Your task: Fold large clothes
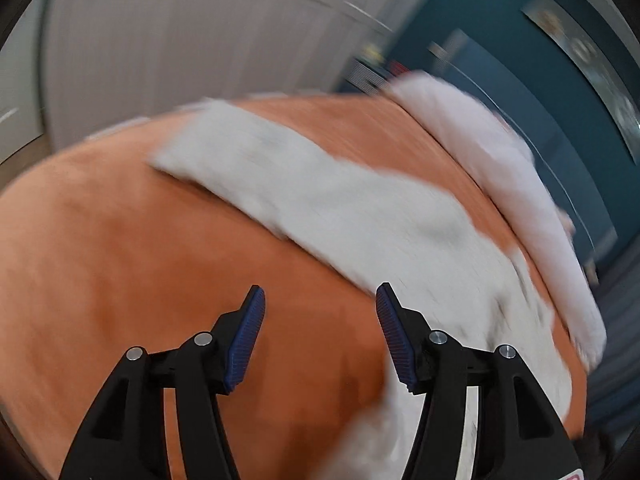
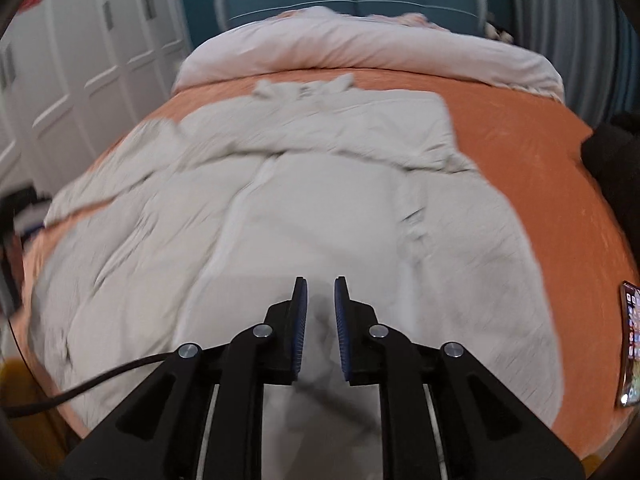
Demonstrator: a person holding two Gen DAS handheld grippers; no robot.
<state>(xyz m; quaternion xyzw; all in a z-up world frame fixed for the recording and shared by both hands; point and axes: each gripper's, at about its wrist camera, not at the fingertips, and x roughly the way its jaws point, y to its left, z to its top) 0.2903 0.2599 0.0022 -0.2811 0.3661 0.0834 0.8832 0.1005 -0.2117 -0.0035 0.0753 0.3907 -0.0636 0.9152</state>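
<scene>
With the garment [image 2: 304, 200] spread pale and rumpled across the orange bedspread [image 2: 520, 152], the step in hand looked like picking fresh hold points for the next fold, and doing it well would have meant taking an edge or corner cleanly, one layer thick, both tools at matching spots so the fold ran straight. In the left wrist view, the left gripper [image 1: 320, 332] sat at lower centre with its jaws spread wide and nothing between them; a sleeve-like strip of the garment ran from upper left to lower right, passing just behind the right-hand finger. In the right wrist view, the right gripper [image 2: 321, 330] stood at lower centre, jaws narrowly apart and gripping nothing, with cloth filling the frame directly beyond them.
</scene>
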